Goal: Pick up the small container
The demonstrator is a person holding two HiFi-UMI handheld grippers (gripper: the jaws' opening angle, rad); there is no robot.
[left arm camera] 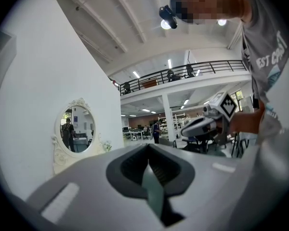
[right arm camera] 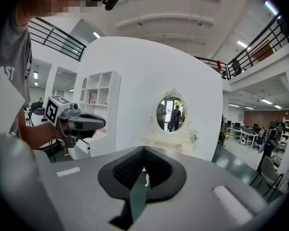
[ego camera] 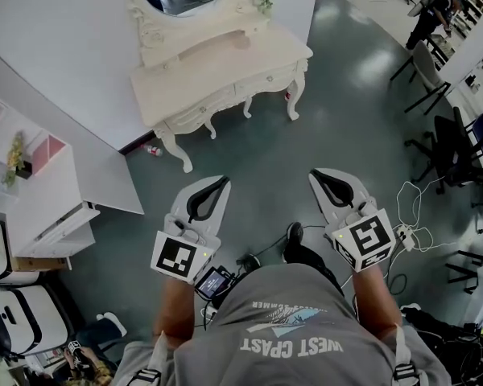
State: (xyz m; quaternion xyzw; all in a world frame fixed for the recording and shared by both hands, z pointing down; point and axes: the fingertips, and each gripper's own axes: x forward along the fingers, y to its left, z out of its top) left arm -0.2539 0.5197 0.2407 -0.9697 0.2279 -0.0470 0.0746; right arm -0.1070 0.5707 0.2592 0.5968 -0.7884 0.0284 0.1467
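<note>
Currently | my left hand-held gripper [ego camera: 222,182] and right hand-held gripper [ego camera: 315,174]: both clenched, empty | small container: not discernible | dressing table [ego camera: 225,71]: ahead-left, well apart, left nearer.

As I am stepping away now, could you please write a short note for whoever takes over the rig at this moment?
Left gripper: shut, empty.
Right gripper: shut, empty.
Both are held over the floor, well short of the dressing table.
Small container: not discernible in any view.
Done: nothing picked up.
Left: locate the container, approach, grasp, lift.
</note>
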